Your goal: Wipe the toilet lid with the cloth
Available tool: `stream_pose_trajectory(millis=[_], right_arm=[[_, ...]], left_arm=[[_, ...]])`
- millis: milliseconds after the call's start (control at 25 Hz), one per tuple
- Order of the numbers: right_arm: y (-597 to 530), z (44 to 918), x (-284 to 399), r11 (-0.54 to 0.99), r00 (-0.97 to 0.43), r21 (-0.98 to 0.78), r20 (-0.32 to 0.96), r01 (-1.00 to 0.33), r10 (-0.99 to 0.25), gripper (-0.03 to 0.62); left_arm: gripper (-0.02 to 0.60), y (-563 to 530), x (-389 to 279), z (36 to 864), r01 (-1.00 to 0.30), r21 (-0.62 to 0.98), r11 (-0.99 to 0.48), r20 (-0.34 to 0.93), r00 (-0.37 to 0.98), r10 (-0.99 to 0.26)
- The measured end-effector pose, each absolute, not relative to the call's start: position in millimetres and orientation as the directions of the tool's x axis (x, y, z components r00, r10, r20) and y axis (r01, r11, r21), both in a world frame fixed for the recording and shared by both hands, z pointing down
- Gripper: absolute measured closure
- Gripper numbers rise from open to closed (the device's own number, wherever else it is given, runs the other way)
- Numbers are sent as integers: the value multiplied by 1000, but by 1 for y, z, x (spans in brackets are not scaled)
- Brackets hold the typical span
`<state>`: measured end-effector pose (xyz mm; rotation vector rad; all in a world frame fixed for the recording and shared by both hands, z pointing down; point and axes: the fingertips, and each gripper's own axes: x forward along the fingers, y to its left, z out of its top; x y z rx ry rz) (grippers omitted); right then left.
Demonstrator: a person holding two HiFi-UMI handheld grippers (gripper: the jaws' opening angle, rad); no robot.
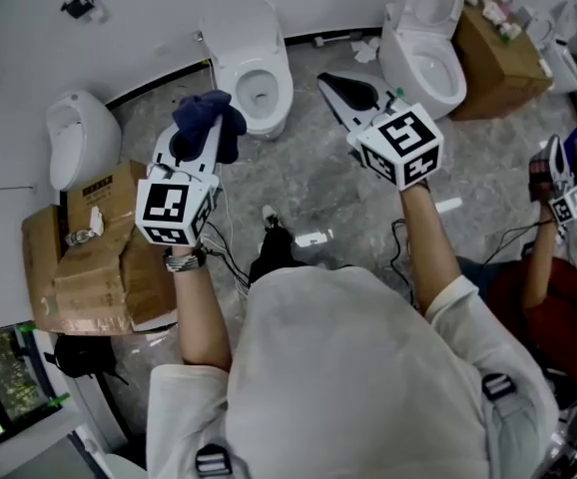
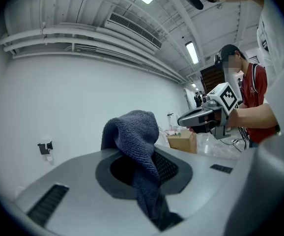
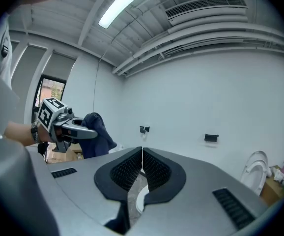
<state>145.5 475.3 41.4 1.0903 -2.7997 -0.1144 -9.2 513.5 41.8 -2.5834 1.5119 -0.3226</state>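
At the floor's left edge a urinal [image 1: 79, 138] stands beside cardboard boxes [image 1: 94, 257]. Next comes the left claw [image 2: 143, 163], clamped on the cloth [image 1: 209, 118]: a dark blue, thick-knit rag pinched near one end, the rest bunched and flopping over the claw's tip. It hangs in the air just left of the toilet, not touching it. It looks soft, light and limp, so it would likely fold under any push. A hold on a gathered wad, with a pad of fabric left free ahead of the tips, should press flatter than a grip on a corner.

The toilet lid [image 1: 237, 23] sits at the floor's far edge against the wall, apparently raised behind the bowl; its glossy surface is probably hard and slippery.

Right of it, the right claw [image 3: 142, 156] is closed and empty. A second toilet [image 1: 428, 48] stands further right.
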Motion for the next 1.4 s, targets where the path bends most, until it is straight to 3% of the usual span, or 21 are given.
stream_pose_trajectory(millis=[1400], right_arm=[[110,62,24,613,-601,74,138,-787,-788,565]], left_arm=[[532,128,-154,92,-828,-132,-546,207,515,-832]])
